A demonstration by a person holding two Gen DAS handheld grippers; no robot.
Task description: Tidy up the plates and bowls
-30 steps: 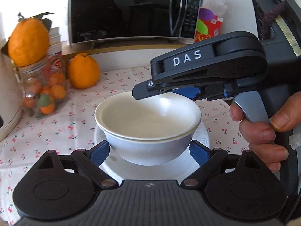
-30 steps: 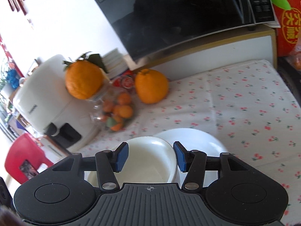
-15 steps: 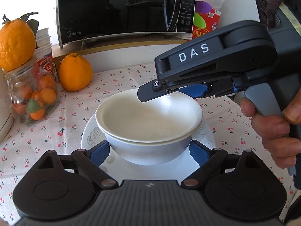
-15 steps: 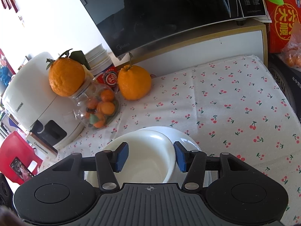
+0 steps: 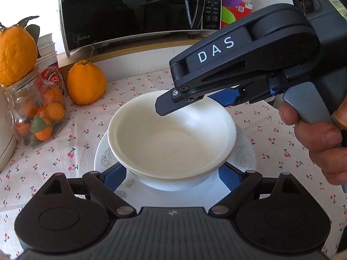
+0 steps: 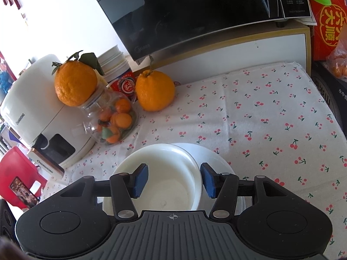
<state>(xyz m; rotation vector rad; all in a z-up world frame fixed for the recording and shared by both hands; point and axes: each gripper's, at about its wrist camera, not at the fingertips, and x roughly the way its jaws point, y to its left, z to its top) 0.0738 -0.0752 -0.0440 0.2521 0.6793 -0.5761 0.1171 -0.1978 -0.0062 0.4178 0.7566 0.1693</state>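
Two nested white bowls [image 5: 173, 143] stand on a white plate [image 5: 247, 158] with a faint grey pattern on the cherry-print tablecloth. My left gripper [image 5: 172, 177] is open, its blue pads on either side of the lower bowl's base, just above the plate. My right gripper [image 6: 173, 181] is open and hovers over the bowls [image 6: 164, 173]; one pad is over the inside, the other outside the rim. It shows in the left wrist view [image 5: 195, 99] above the far rim. The plate [image 6: 208, 153] shows behind the bowls.
A large orange [image 5: 85, 82] and a glass jar of small oranges [image 5: 36, 112] with another orange [image 5: 15, 54] on top stand at the left. A black microwave [image 5: 134, 10] is behind. A white appliance [image 6: 32, 117] stands at far left. Bare cloth [image 6: 271, 119] lies to the right.
Both views have shifted a little; the bowls and plate sit lower and nearer in the left view. The right gripper has risen slightly over the bowls. Both grippers stay open.
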